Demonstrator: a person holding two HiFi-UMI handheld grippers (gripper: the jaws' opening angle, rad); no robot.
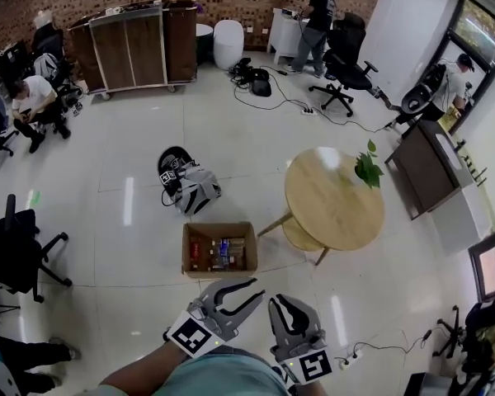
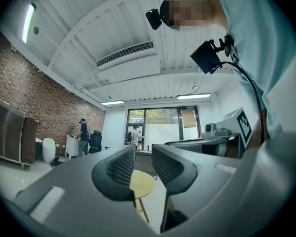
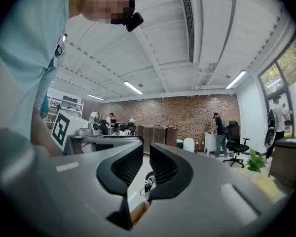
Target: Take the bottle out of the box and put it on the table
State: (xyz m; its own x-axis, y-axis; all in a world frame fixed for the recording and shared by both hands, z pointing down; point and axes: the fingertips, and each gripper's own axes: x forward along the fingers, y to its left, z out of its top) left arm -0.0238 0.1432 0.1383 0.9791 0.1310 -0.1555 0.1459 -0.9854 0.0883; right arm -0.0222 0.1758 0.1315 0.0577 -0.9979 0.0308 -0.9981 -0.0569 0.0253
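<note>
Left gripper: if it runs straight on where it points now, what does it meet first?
Probably the round wooden table: it sits centred between the open, empty jaws of the left gripper. Nothing nearer shows in that line; the cardboard box lies lower, on the floor. Depth is unclear.

An open-topped cardboard box [image 1: 218,272] sits on the floor, packed with red and blue items [image 1: 221,252] too small to tell apart. The round wooden table [image 1: 330,209] stands upright near its right side

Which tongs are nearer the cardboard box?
Left. The left tongs are just short of the cardboard box; the right tongs are farther, off its right corner.
</note>
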